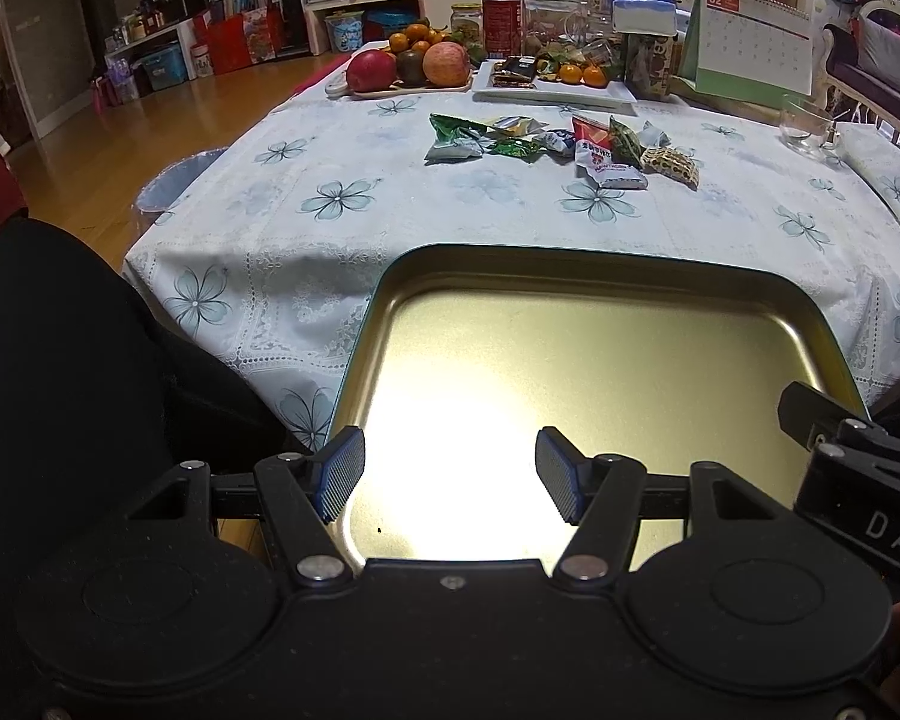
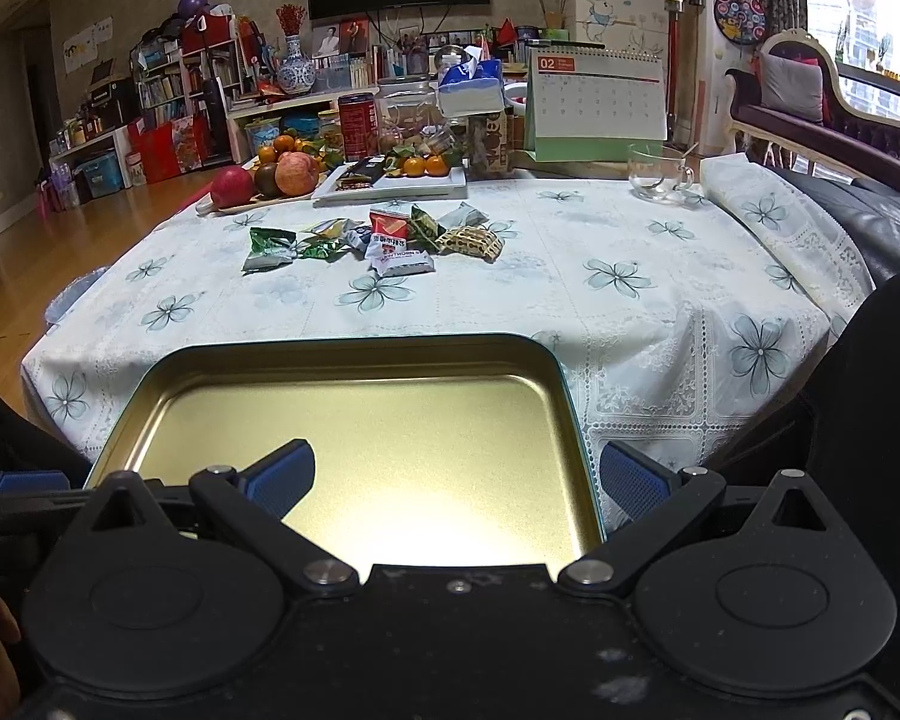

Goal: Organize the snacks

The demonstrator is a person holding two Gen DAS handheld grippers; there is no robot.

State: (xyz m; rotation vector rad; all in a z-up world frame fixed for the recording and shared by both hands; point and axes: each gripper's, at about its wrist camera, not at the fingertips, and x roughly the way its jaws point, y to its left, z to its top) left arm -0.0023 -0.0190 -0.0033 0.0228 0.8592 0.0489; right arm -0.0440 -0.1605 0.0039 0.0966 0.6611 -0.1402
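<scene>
An empty gold metal tin tray sits at the near edge of the table. A pile of several wrapped snacks lies in the middle of the table, far beyond the tray. My left gripper is open and empty, low over the tray's near left part. My right gripper is open and empty, with its fingers on either side of the tray's near right rim. The right gripper's body shows at the right edge of the left wrist view.
A floral tablecloth covers the table. At the back stand a fruit plate, a white tray with oranges and packets, jars, a tissue box, a calendar and a glass cup.
</scene>
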